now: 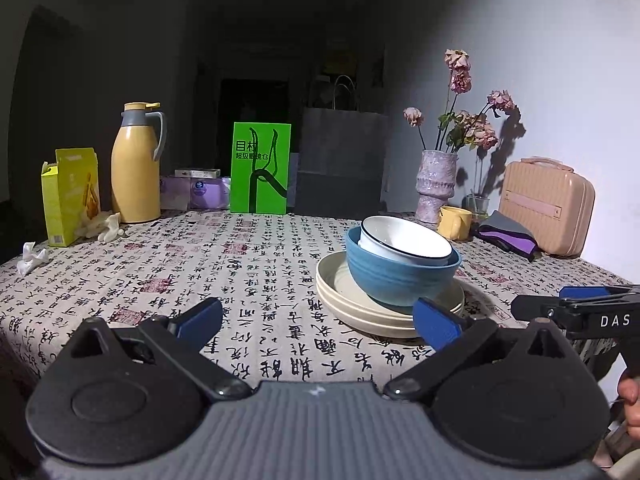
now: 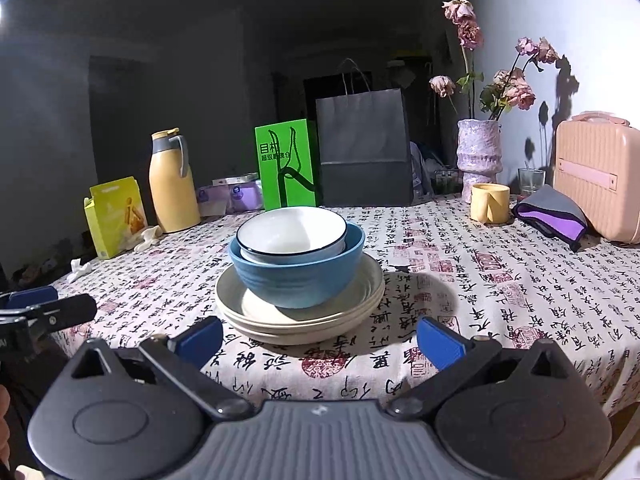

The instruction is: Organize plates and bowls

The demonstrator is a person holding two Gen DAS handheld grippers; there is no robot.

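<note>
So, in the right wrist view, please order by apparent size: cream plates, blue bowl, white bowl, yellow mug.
1. cream plates
2. blue bowl
3. white bowl
4. yellow mug, though it stands farther from the camera, so it looks smaller than it is.

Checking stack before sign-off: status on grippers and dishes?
Left gripper open, empty. Right gripper open, empty. White bowl nested in blue bowl on stacked cream plates. Nothing blocking.

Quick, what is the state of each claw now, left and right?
Left claw: open, holding nothing, short of the cream plates.
Right claw: open, holding nothing, just before the stack with the blue bowl.
</note>
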